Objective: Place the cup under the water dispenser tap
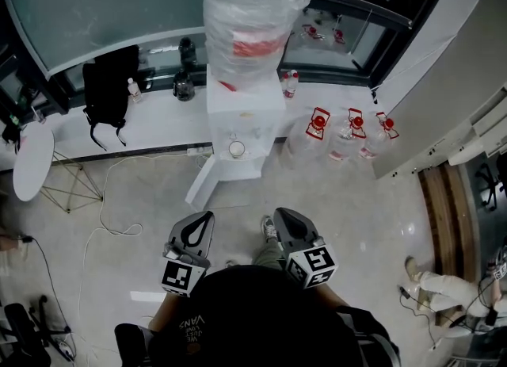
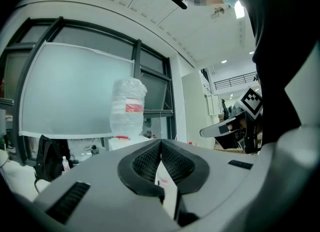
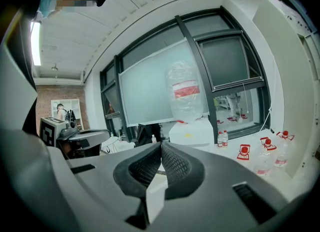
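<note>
The cup (image 1: pixel 236 149) sits just above the middle of the head view, a small white ring in the recess on the front of the dispenser (image 1: pixel 244 108). It looks to be right below the tap, though the tap itself is too small to make out.

Its round mouth faces the camera from above, so I judge it upright, mouth up, with its long axis vertical. It is too small to see any tilt.

The big wrapped bottle (image 1: pixel 252 9) stands on top of the dispenser and fills the upper centre of the frame. Spare bottles (image 1: pixel 341 129) stand on the floor (image 1: pixel 142 191) to its right.

Well apart from the cup, in the lower centre of the head view, both grippers sit close to the person's body and point towards the dispenser. The left gripper (image 1: pixel 205 221) has its jaws together at the tips. Its own view shows the ribbed pads (image 2: pixel 150 162) meeting with nothing between them. The right gripper (image 1: pixel 280 218) is the same, its pads (image 3: pixel 176 165) closed on each other and holding nothing.

With the cup in the recess and neither gripper holding anything, I judge the placing step as good as done. The next move calls for little. At most, check that the cup is centred under the tap. If it is off, one gripper would have to open, reach forward to the recess and nudge or re-seat the cup without tipping it.
</note>
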The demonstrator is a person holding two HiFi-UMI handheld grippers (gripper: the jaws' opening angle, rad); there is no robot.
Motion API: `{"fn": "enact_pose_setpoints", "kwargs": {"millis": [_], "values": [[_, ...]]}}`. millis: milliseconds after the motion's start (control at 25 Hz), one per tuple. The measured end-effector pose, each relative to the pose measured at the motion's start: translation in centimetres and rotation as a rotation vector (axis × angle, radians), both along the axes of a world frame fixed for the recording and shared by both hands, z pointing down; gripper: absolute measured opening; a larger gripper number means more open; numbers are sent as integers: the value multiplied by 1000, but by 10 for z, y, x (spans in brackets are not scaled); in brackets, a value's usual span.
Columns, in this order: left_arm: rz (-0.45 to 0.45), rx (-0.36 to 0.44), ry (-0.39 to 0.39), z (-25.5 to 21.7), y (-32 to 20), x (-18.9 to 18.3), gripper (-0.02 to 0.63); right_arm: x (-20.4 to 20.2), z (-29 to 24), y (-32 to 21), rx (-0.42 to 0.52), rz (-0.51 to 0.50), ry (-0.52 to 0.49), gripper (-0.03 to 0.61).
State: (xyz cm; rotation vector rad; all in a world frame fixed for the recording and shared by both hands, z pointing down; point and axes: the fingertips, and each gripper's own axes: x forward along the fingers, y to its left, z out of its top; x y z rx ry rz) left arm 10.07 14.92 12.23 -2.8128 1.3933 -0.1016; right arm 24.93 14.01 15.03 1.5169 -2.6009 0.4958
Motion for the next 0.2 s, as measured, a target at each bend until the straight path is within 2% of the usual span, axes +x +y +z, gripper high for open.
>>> {"fn": "enact_pose_setpoints", "kwargs": {"millis": [200], "values": [[-6,-6,0,6,7,0,18,0,3,3,5,-7,7,43]]}}
